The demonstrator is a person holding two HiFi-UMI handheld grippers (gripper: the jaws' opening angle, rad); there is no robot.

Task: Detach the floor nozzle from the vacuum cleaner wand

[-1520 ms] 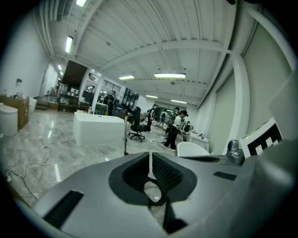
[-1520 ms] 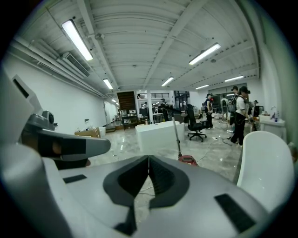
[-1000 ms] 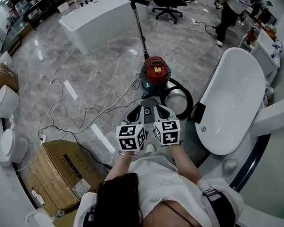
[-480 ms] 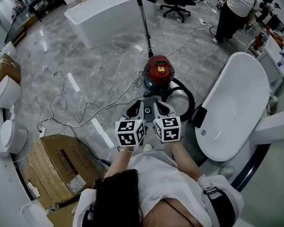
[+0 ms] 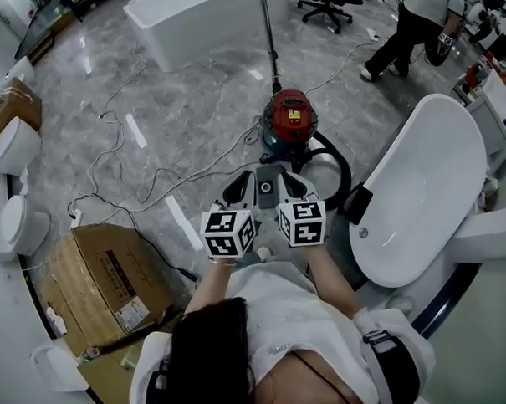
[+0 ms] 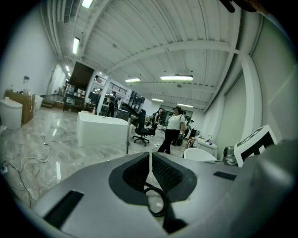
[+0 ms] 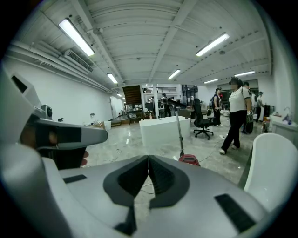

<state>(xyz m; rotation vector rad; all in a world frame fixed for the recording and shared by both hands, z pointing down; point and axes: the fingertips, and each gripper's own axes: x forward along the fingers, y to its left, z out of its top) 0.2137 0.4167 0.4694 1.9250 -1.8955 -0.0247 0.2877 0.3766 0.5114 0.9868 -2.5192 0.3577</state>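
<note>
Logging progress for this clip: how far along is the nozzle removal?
Done: nothing yet; the floor nozzle still sits on the wand above the red vacuum. In hand: nothing; left claw and right claw are shut, empty, short of it. Left: reach, grip, detach.

Overhead plus low views; common vacuum (image 5: 291,115)

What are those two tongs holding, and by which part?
Nothing: the left tongs and the right tongs are both closed and empty.

Free: floor (image 5: 199,94) ahead-left | Blocked: bathtub (image 5: 413,187) right, carton (image 5: 99,282) left, vacuum canister (image 5: 290,115) and hose (image 5: 349,178) ahead
</note>
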